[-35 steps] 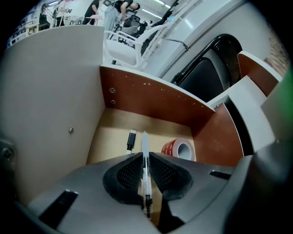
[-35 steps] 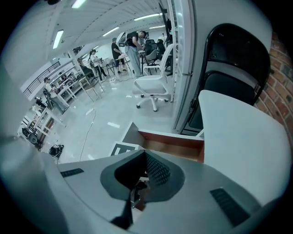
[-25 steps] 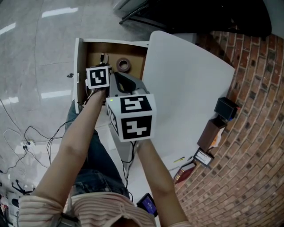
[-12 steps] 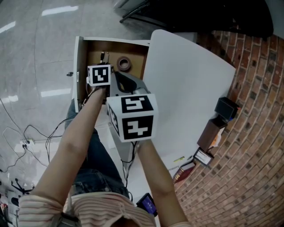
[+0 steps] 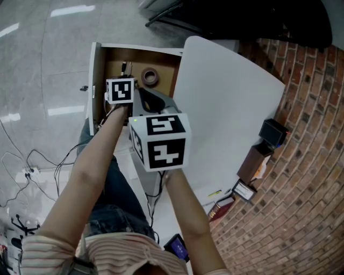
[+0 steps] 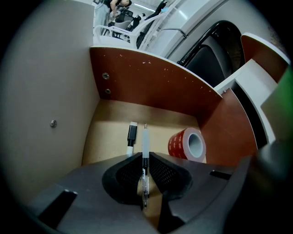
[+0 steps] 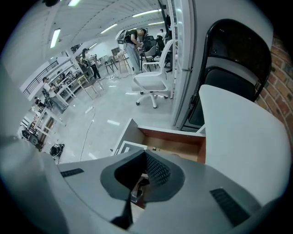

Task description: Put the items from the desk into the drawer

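Note:
The open wooden drawer [image 5: 95,80] sits at the white desk's [image 5: 226,102] left end. My left gripper [image 6: 144,157] hangs over the inside of the drawer [image 6: 110,132] and is shut on a clear pen [image 6: 145,139], whose tip points at the back wall. A red tape roll [image 6: 187,144] and a small black-and-white stick [image 6: 132,135] lie on the drawer floor; the head view shows the tape roll [image 5: 150,77] too. My right gripper [image 7: 144,154] hovers higher, just behind the left one, shut with nothing between its pads. Its marker cube [image 5: 158,140] hides part of the drawer.
A black chair [image 5: 242,16] stands beyond the desk. Along the brick wall [image 5: 306,172] are a black box [image 5: 274,131], a brown box [image 5: 253,161] and books [image 5: 231,201]. Cables [image 5: 32,166] trail on the grey floor at left.
My left gripper has edged slightly further over the drawer with the pen still held. The right gripper has barely moved.

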